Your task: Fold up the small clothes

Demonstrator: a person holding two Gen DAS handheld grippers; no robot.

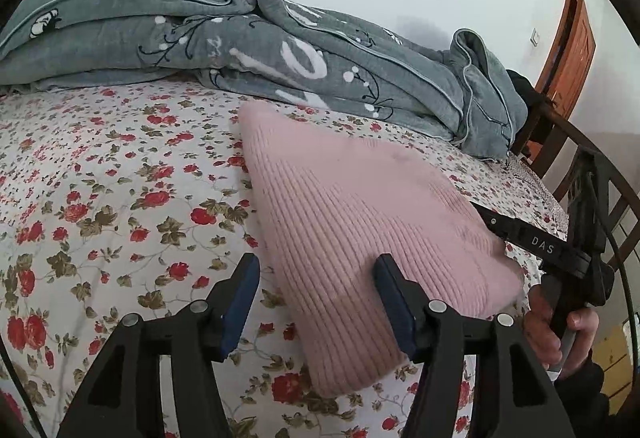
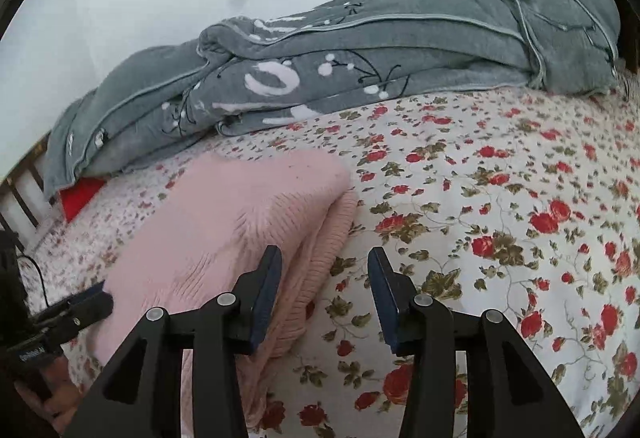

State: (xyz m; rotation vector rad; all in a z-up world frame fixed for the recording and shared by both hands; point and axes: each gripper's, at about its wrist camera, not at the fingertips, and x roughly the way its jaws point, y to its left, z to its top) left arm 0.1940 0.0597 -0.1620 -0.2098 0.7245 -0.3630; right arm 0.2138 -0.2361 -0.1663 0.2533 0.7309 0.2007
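softly ribbed pink knit garment (image 1: 360, 222), folded on floral bedsheet (image 1: 100, 177): light, limp, best pinched at folded edge; left gripper (image 1: 316, 302) and right gripper (image 2: 324, 294) jaws spread, empty.

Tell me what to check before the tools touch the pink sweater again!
1. Pink sweater folded into a neat bundle on the flowery bed sheet: ok.
2. Left tool open, holding nothing: ok.
3. Right tool open, holding nothing: ok.
4. Sweater apart from the grey blanket behind it: ok.
5. Edges lined up on the sweater's far side: cannot tell, that side is hidden.
6. Sweater not moving: cannot tell; it looks a bit blurry in the left view.
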